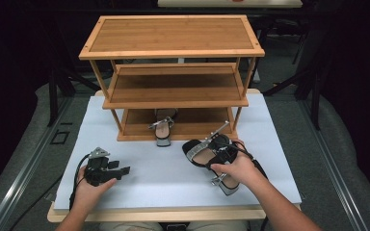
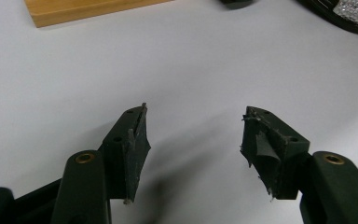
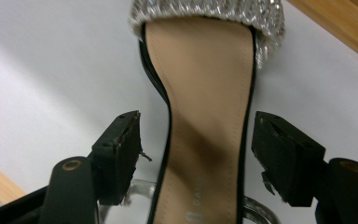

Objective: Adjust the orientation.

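Now right gripper (image 3: 196,154) straddles black high-heeled sandal with glittery silver strap (image 1: 207,153) at narrow waist, jaws spread, not pinching; sandal on white table (image 1: 139,180), long axis along gripper, toe toward three-tier bamboo shoe rack (image 1: 173,38). Left gripper (image 2: 193,140) spread, empty, well apart.

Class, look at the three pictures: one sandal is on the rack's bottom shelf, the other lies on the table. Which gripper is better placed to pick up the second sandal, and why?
The right gripper: its open jaws already straddle the sandal, not yet pressing. The left gripper sits open over bare table, away from it.
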A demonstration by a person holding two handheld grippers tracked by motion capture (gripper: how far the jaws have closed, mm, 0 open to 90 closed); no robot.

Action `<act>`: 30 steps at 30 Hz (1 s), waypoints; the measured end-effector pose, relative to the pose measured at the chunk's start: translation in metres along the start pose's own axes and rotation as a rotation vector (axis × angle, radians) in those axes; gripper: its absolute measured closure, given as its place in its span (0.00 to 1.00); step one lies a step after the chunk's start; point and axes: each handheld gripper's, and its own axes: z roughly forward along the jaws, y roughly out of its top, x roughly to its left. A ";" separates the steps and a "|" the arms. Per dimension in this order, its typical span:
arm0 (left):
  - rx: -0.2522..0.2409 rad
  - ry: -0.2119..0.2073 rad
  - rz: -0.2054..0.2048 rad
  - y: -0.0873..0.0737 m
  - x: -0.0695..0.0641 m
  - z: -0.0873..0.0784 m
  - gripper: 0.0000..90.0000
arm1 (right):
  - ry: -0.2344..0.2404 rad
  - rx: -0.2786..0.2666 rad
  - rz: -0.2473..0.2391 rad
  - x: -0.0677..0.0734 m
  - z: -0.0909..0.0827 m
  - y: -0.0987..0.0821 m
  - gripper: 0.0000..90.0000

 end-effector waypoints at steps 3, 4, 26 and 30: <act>0.004 0.001 0.002 0.000 0.000 0.000 0.45 | -0.015 0.063 0.003 -0.001 0.001 0.003 0.36; 0.004 0.000 0.001 0.000 0.000 0.001 0.45 | -0.008 0.084 0.012 -0.002 0.001 0.004 0.36; 0.011 -0.002 -0.007 -0.002 0.000 0.003 0.45 | 0.093 0.310 0.106 -0.017 0.022 0.013 0.45; 0.013 -0.003 -0.010 -0.002 0.000 0.004 0.45 | 0.065 0.314 0.094 -0.015 0.022 0.013 0.45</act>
